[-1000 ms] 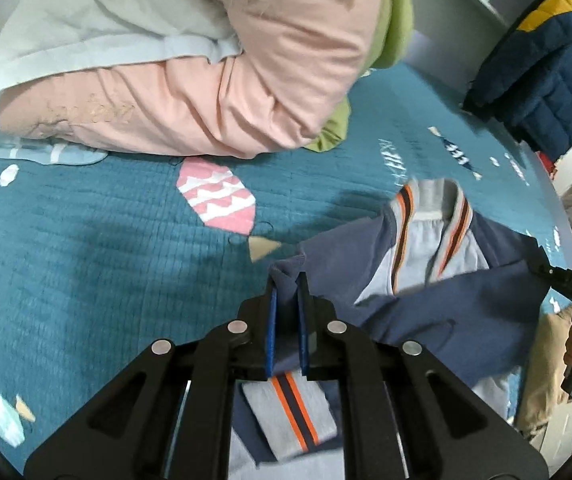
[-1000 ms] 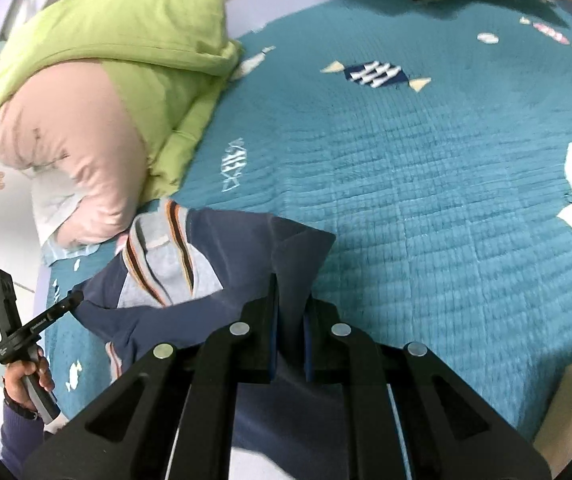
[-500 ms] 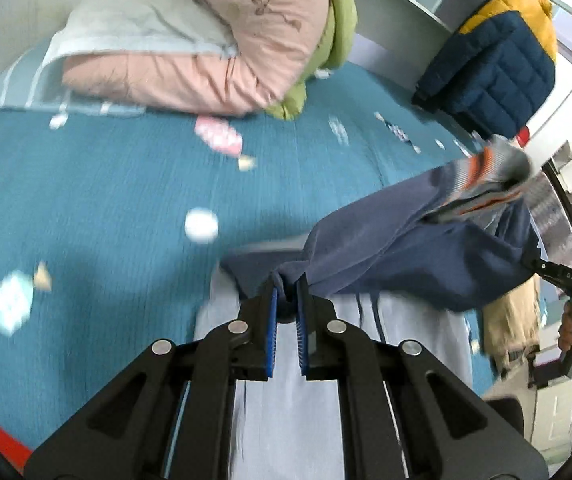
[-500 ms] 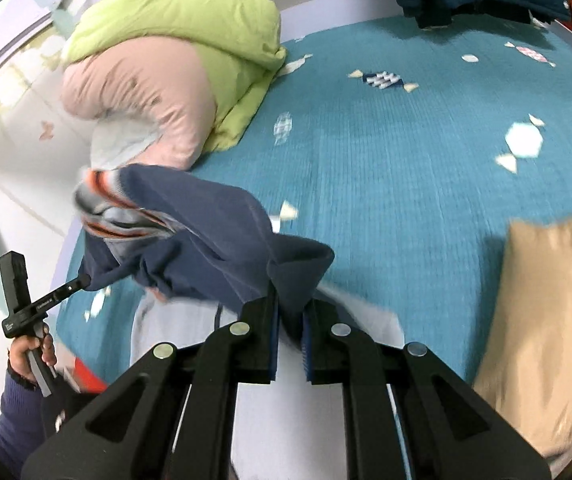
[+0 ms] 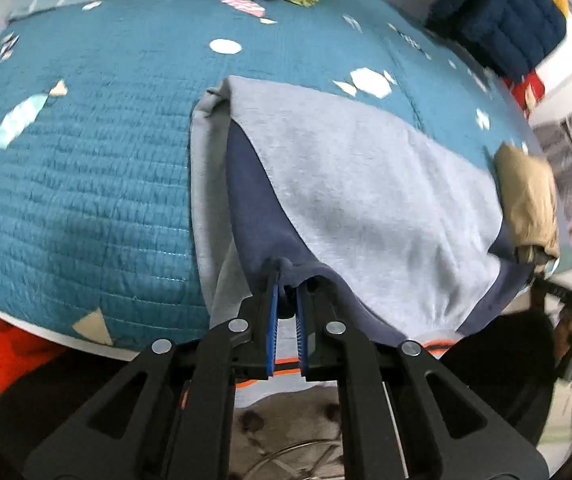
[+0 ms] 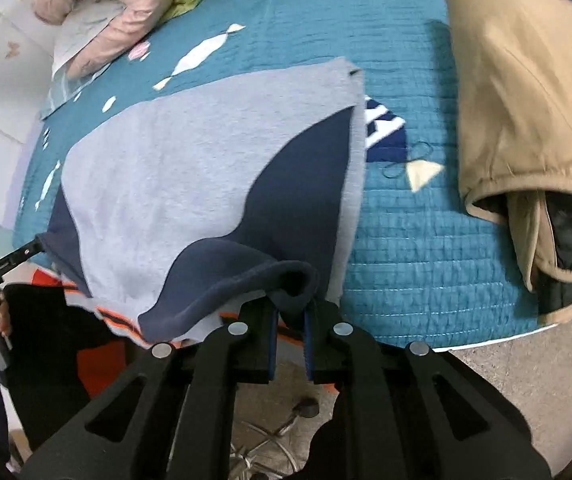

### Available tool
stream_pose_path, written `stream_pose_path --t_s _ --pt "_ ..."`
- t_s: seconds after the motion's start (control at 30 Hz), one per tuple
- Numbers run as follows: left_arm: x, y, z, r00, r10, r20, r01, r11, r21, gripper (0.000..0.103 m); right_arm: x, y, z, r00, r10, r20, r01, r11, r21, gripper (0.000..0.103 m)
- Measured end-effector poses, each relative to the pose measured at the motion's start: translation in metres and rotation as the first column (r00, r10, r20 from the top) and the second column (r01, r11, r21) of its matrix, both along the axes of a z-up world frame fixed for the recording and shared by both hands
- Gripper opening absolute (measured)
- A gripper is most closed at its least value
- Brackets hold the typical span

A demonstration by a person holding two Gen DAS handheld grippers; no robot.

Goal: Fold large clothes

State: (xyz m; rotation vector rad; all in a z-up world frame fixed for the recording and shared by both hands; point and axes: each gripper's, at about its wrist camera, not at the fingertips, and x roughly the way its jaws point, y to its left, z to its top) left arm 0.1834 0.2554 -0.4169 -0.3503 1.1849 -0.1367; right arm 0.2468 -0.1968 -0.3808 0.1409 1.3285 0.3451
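I grip a navy corner of the sweater (image 5: 366, 184) in each closed tongs, left tongs (image 5: 286, 300) and right tongs (image 6: 291, 312), at the bed (image 5: 86, 184) edge, so it spreads flat for folding.

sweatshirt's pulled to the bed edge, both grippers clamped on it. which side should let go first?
Probably the left gripper: its side of the sweatshirt lies on clear quilt. The right gripper pinches a thick bunched fold near the tan jacket.
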Motion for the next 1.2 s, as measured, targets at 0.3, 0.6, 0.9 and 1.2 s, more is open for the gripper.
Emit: stream_pose_path --t_s 0.3,0.6,0.9,1.2 --pt "-0.032 0.012 0.043 0.998 0.002 0.060 -0.001 1.000 -0.027 0.042 -0.016 0.003 0.030 0.998 0.045 0.032 -0.040 0.989 -0.145 0.045" --pt "-0.006 -0.001 0.055 0.992 0.047 0.117 -0.038 0.996 -0.076 0.062 -0.013 -0.010 0.063 0.994 -0.079 0.074 0.075 0.995 0.065 0.037" --pt "0.018 -0.022 -0.029 0.988 0.094 -0.122 -0.103 0.992 -0.067 0.069 0.004 0.023 -0.039 0.956 -0.186 -0.228 0.198 0.980 0.033 0.000" --pt "-0.008 0.014 -0.029 0.979 0.192 -0.068 -0.201 0.965 -0.167 0.075 -0.015 0.025 -0.034 0.961 -0.191 -0.198 0.202 0.979 0.035 0.002"
